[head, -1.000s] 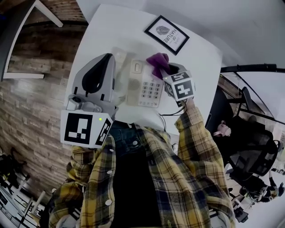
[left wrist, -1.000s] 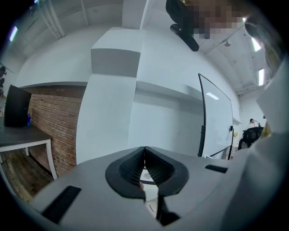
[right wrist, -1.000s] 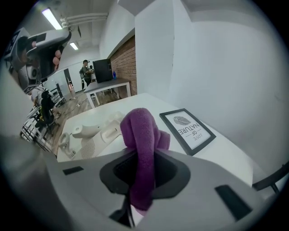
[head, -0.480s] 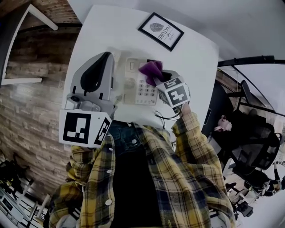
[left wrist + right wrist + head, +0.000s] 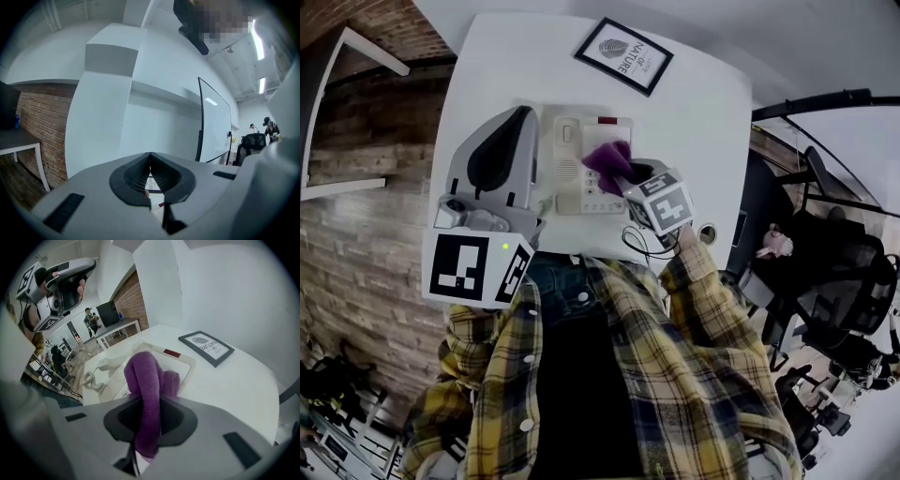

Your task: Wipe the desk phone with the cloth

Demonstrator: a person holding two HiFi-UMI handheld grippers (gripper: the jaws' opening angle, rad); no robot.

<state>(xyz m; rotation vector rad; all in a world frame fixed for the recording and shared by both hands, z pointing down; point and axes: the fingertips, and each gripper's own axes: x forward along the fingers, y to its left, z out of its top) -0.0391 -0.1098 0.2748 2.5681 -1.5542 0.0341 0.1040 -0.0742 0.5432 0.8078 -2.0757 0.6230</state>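
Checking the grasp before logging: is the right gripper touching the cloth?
Touching. The right gripper view shows the right gripper shut on the purple cloth, which is pinched between its jaws.

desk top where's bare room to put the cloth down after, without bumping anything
Widest bare patch: right of the desk phone, nearer than the picture frame, out to the desk edge. Another: far left corner, left of the frame. Crowded around the phone, with the right tool holding the cloth over it and the left tool beside.
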